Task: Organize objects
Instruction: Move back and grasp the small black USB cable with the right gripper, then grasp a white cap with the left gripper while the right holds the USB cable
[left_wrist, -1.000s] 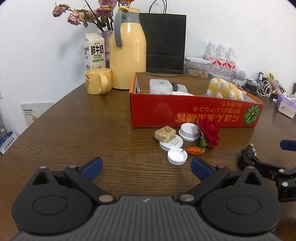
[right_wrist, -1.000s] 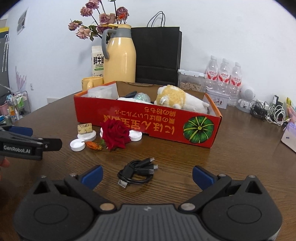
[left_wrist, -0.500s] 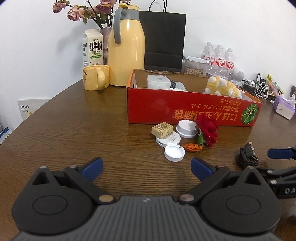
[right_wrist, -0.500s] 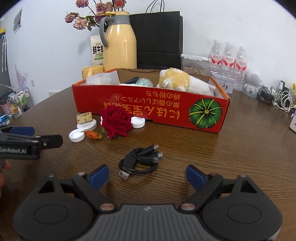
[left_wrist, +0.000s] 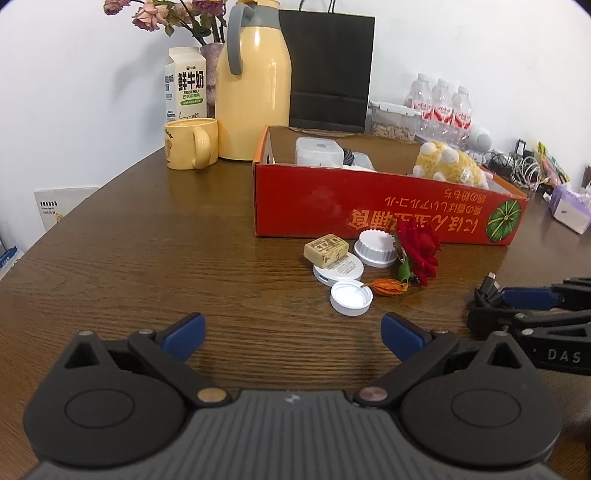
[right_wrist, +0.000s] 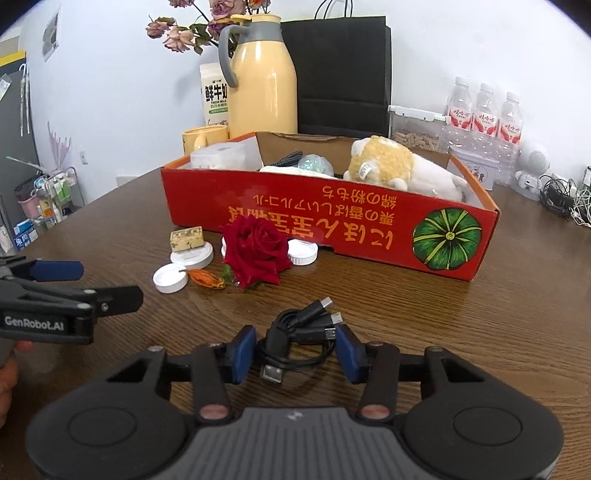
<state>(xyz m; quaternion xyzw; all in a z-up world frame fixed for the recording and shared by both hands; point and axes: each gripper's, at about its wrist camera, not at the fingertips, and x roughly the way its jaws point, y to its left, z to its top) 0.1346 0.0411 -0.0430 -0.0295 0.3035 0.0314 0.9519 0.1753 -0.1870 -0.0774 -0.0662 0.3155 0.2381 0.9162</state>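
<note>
The right gripper (right_wrist: 295, 350) sits low over the brown wood-grain table (right_wrist: 461, 332) with its blue pads on either side of a coiled black USB cable (right_wrist: 295, 334) that lies flat on the wood. Its jaws have just been closing with the cable between them; they now stand half shut, and whether the pads already press the coil I cannot tell. The cable's plugs poke out beyond the pads toward the red cardboard box with a green pumpkin print (right_wrist: 332, 229).

The left gripper (left_wrist: 291, 332) hangs spread wide above bare wood, nothing between its blue pads. In the right wrist view it shows at the left edge, with part of a hand (right_wrist: 9, 373) behind it.

The box stands toward the far middle of the table and holds a yellow-and-white plush toy (right_wrist: 391, 166) and a clear plastic container (left_wrist: 317, 151), among other things. Just in front of its near wall lie a red rose (right_wrist: 256, 251), an orange dried flower bud (right_wrist: 207, 278), three white round plastic lids (left_wrist: 351, 297) and a small tan rectangular block (left_wrist: 327, 249) resting on one of the lids. Near the far edge, left of the box, stand a pale yellow thermos jug with a grey handle (left_wrist: 255, 85), a yellow ceramic mug (left_wrist: 192, 144) and a white milk carton (left_wrist: 186, 85); a black paper bag (left_wrist: 328, 70) stands behind the box.
</note>
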